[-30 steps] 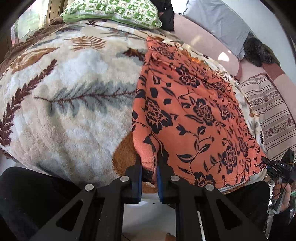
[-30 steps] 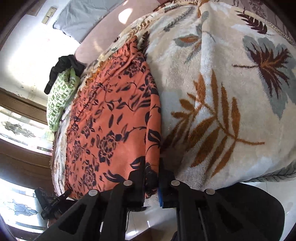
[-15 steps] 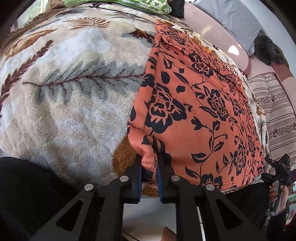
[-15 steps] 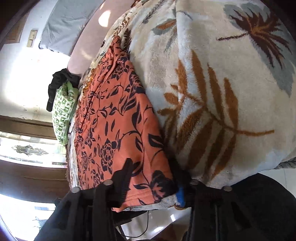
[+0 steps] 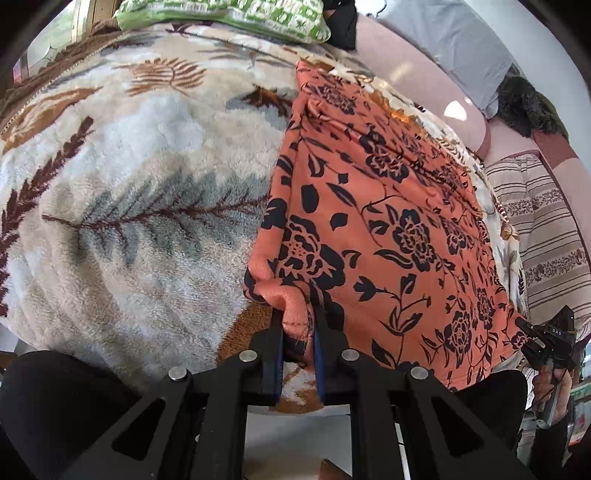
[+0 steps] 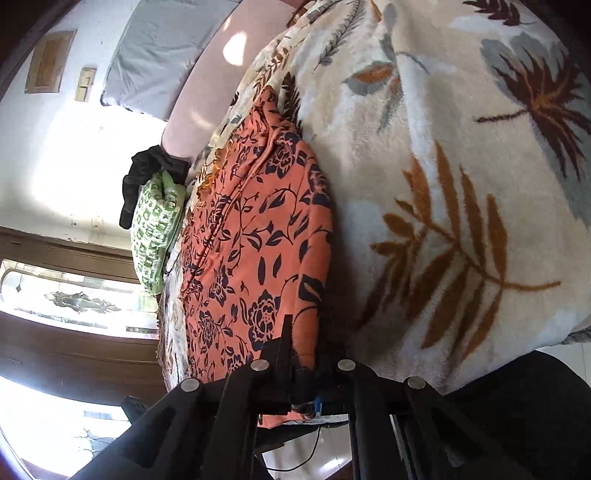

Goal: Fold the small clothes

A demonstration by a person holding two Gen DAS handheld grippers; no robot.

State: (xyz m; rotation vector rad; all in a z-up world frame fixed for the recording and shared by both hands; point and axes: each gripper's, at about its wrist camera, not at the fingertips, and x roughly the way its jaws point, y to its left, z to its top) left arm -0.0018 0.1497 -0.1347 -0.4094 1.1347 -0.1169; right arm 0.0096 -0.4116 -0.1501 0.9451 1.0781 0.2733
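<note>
An orange garment with black flowers [image 5: 388, 229] lies spread flat on a fleece leaf-print blanket [image 5: 147, 184] covering the bed. My left gripper [image 5: 298, 317] is shut on its near left corner, and the hem bunches up between the blue pads. At the far right of that view, my right gripper [image 5: 532, 336] holds the opposite near corner, a hand beneath it. In the right wrist view the right gripper [image 6: 304, 354] is shut on that corner of the garment [image 6: 258, 229], at the blanket's [image 6: 443, 147] front edge.
A green-and-white pillow [image 5: 229, 14] and a black cloth [image 6: 147, 177] lie at the head of the bed. A grey pillow [image 5: 461, 48] leans on the pink headboard. A striped cloth [image 5: 535, 229] lies right of the garment. The bed edge drops to the floor near me.
The right gripper opened wide around the garment's corner half a second ago and has shut on it again. The left gripper kept its hold, and the corner now bunches higher between its pads.
</note>
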